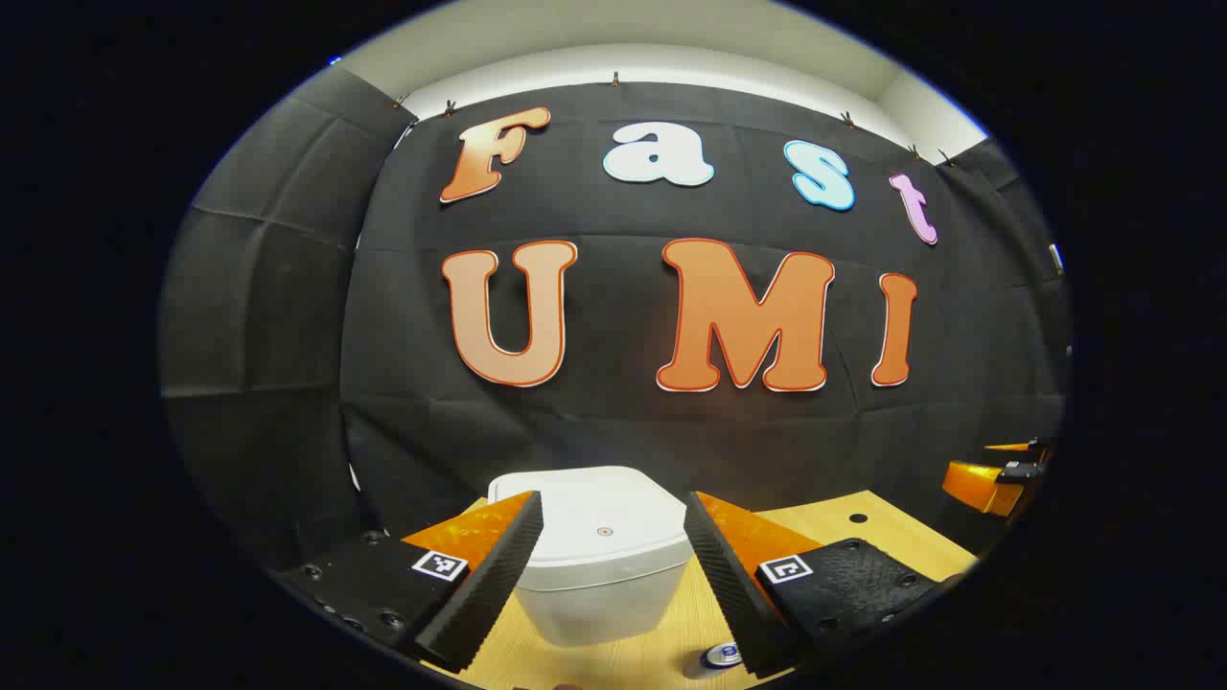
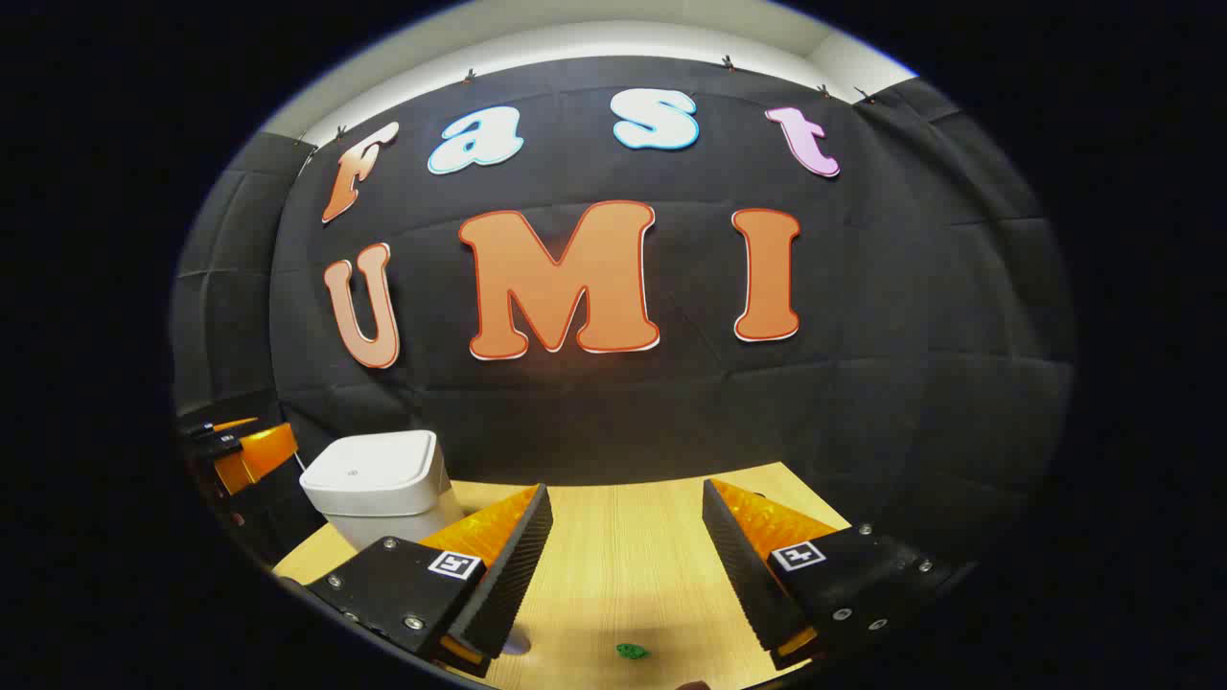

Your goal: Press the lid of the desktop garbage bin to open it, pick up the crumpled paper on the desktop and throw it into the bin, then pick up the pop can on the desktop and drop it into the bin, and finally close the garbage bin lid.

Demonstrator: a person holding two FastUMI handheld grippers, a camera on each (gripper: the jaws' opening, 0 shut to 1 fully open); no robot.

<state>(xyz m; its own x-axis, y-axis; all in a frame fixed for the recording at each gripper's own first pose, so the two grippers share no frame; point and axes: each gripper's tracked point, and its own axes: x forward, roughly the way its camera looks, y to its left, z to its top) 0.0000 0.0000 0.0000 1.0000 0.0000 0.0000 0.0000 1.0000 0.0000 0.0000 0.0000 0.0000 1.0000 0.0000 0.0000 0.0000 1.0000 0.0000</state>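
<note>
Both claws gape wide, empty: left claw (image 1: 613, 565) faces closed bin (image 1: 599, 556); right claw (image 2: 628, 565) over desk (image 2: 623, 546).

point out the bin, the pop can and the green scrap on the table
bin (image 1: 604, 522): left gripper view, on its closed lid
pop can (image 1: 721, 655): left gripper view, on its top
green scrap (image 2: 632, 652): right gripper view, on its middle

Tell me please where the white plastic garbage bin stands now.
The white plastic garbage bin stands on the wooden table, lid shut, straight ahead between the left gripper fingers in the left gripper view; in the right gripper view it is far left.
</note>
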